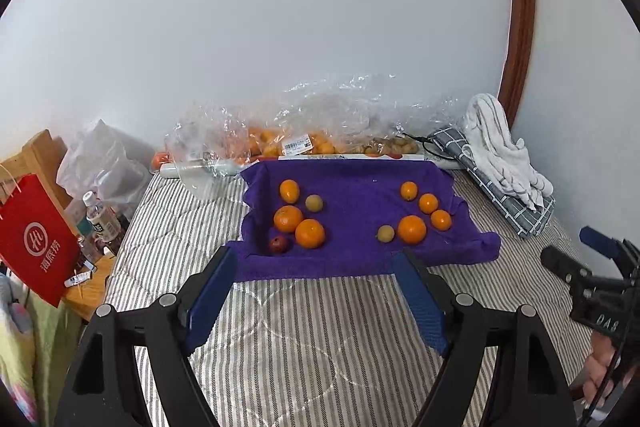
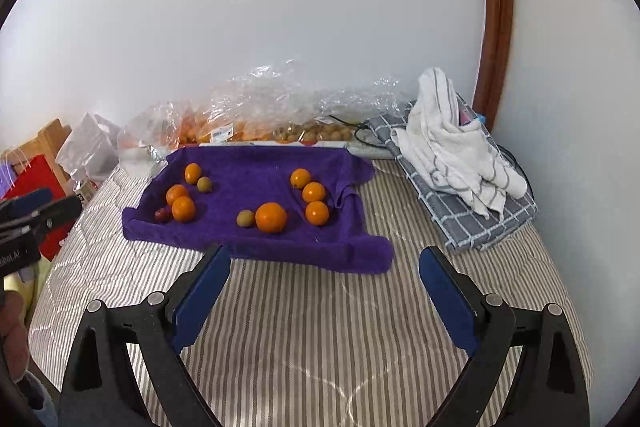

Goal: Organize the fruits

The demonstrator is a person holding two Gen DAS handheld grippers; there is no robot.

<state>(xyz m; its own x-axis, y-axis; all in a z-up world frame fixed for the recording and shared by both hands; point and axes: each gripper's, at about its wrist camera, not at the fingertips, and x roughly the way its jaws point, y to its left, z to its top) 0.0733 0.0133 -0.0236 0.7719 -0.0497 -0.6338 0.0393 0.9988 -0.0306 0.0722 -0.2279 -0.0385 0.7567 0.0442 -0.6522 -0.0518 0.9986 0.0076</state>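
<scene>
fruits [image 1: 311, 233] lying in two clusters, mid-left and mid-right, on purple towel [image 1: 352, 195]; mixed kinds in each; both grippers' jaws spread, empty; sorting stage unclear.

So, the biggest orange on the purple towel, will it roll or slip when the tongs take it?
The biggest orange is round, so a nudge would probably roll it. The soft purple towel may slow that. Its skin looks smooth, so it might slip.

Black hand-held gripper [image 1: 316, 259], blue pads [image 1: 210, 297]
</scene>
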